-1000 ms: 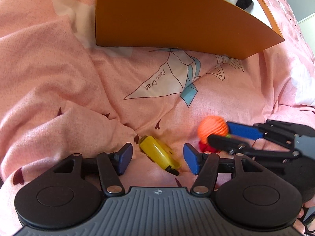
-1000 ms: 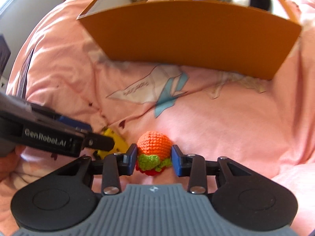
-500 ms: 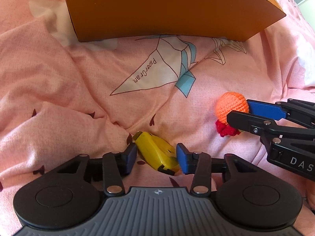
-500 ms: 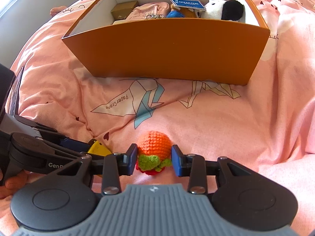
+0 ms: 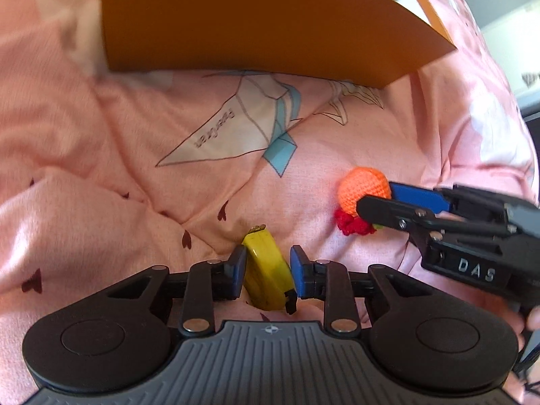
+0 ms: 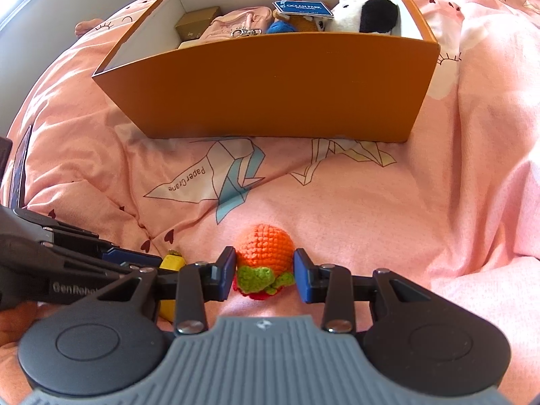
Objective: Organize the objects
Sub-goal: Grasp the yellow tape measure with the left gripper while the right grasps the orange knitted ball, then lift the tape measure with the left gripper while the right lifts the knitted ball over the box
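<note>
A small yellow object [image 5: 266, 276] with a black end lies on the pink quilt between the blue pads of my left gripper [image 5: 266, 263]. Its jaws are closing and both pads touch the object's sides. To its right, my right gripper [image 6: 264, 266] is shut on a crocheted toy [image 6: 265, 249] with an orange top, a green frill and a red base. In the left wrist view the same toy [image 5: 362, 185] sits in the right gripper [image 5: 376, 199]. The open orange box [image 6: 270, 84] stands behind on the quilt.
The box holds a black-and-white plush [image 6: 364, 17], a blue tag [image 6: 302, 8], a pink pouch [image 6: 236, 23] and a small gold carton [image 6: 197, 25]. The rumpled pink quilt [image 6: 405, 202] has paper-crane prints. A dark flat item [image 6: 18, 168] lies at the left edge.
The left jaws have come together from wide apart until the pads meet the yellow object. The right gripper has kept its hold on the crocheted toy.
</note>
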